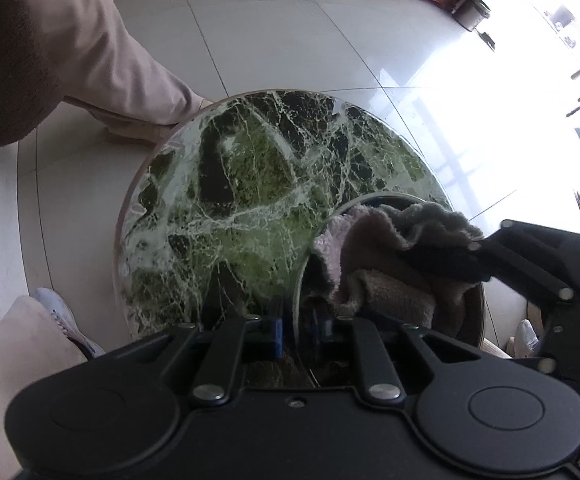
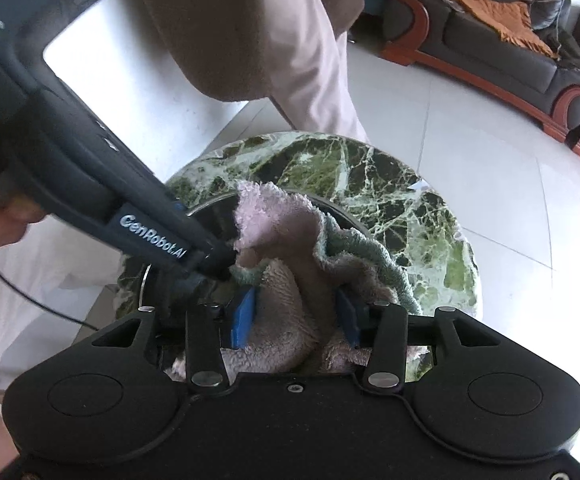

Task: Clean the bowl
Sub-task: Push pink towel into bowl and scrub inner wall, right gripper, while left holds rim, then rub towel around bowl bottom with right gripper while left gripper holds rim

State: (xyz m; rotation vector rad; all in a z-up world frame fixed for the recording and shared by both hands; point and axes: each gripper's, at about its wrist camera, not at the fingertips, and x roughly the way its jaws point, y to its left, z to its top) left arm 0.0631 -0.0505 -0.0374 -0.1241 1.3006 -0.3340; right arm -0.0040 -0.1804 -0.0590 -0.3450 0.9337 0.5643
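bowl [image 1: 373, 200] sits on the marble table [image 1: 218, 184] near its edge, left gripper [image 1: 297, 326] pinched narrow on the glass rim. right gripper [image 2: 295, 314] clamps the towel [image 2: 290, 248] inside. best to press down and swirl (rim held steady).

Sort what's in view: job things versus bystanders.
Job:
bowl, rim gripped by left tongs
cloth, gripped by right tongs, inside the bowl

Bystanders:
table
sofa
orange throw
pot
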